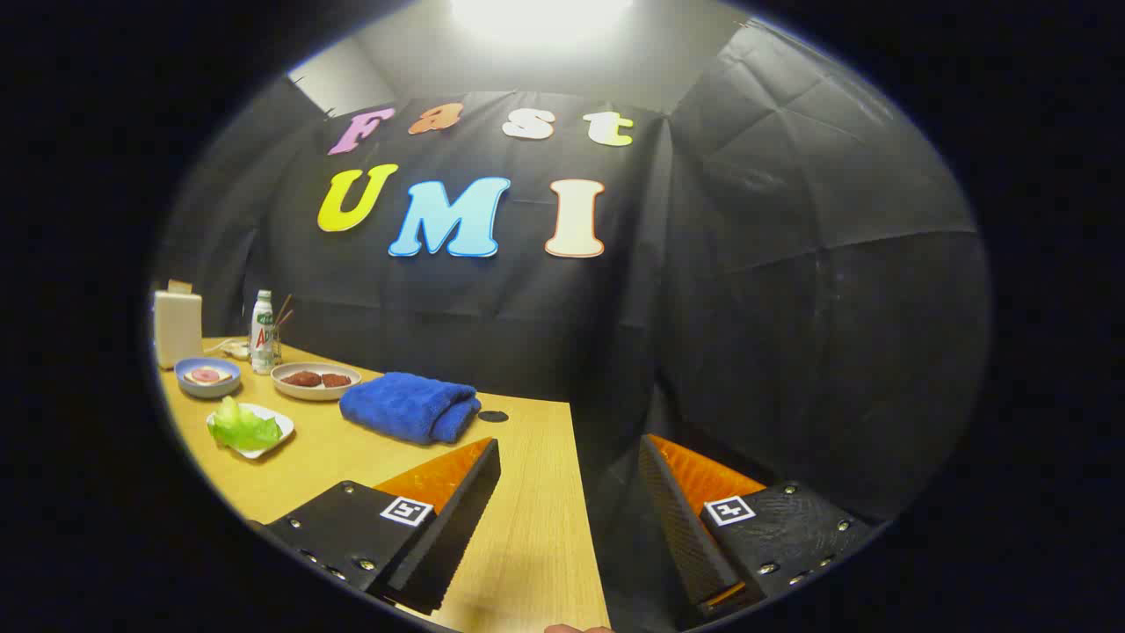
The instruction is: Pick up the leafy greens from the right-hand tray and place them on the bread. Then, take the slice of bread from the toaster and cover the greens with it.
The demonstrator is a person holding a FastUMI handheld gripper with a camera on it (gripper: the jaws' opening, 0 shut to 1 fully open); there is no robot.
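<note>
A: Gripper (569, 457) fingers wide apart, empty, over the table (527, 492) edge.
B: Leafy greens (242, 426) on white tray (279, 432), left of frame; blue towel (409, 406) lies between. Toaster (177, 327) far left.

No text can be read with certainty. The bottle (262, 332) near the desk's (527, 492) far left corner carries a label, too small to read. Each tool (569, 457) finger bears a square marker pattern.

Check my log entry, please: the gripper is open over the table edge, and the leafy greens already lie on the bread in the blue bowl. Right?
Not quite. In the gripper view the leafy greens lie on their white tray, apart from the blue bowl holding the bread. The gripper is open over the table edge, as logged.
</note>
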